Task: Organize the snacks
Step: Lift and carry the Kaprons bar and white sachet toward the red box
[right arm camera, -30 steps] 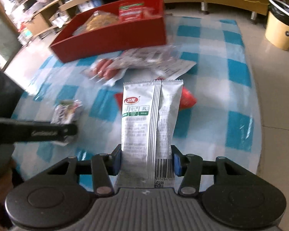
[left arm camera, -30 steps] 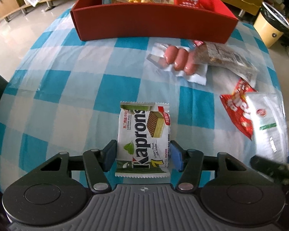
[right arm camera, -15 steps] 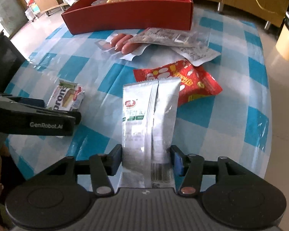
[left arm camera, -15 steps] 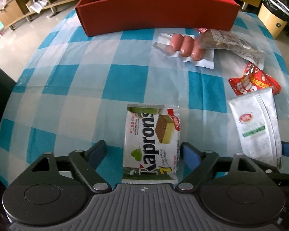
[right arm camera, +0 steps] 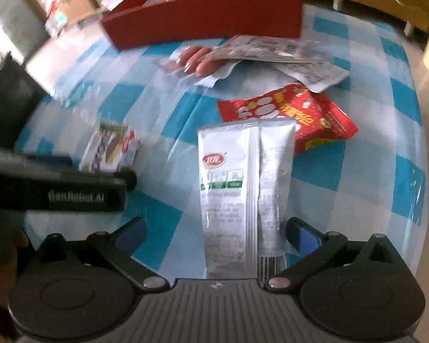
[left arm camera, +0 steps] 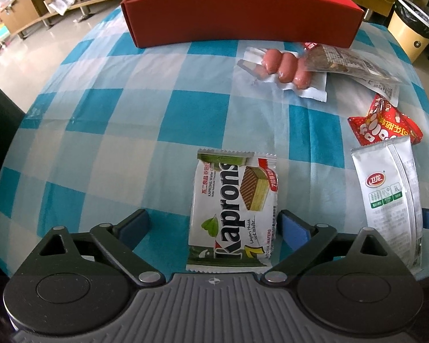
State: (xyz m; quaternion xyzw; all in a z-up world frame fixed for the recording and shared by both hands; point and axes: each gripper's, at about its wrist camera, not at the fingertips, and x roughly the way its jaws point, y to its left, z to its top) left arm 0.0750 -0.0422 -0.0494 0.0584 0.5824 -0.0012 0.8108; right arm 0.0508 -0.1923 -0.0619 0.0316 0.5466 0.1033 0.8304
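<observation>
A white-and-green Kaprons wafer pack [left arm camera: 233, 208] lies flat on the blue checked tablecloth [left arm camera: 128, 131]. It sits between the jaws of my left gripper [left arm camera: 213, 224], which are opening; neither pad presses on it. A silver snack packet [right arm camera: 243, 188] lies flat between the jaws of my right gripper [right arm camera: 217, 234], also opening, pads clear of its sides. In the left wrist view this silver packet [left arm camera: 387, 200] is at the right. The red box [left arm camera: 243, 20] at the far side holds several snack bags.
A sausage pack [left arm camera: 286, 67], a clear nut packet [left arm camera: 343, 63] and a red snack bag [left arm camera: 383, 125] lie between the box and the silver packet. A yellow bin [left arm camera: 411, 28] stands beyond the table on the right, wooden shelves [left arm camera: 28, 14] on the left.
Both grippers' jaws have spread wide and let go of their packs. The wafer pack and the silver packet now rest on the cloth. The right gripper has come down to the table.
</observation>
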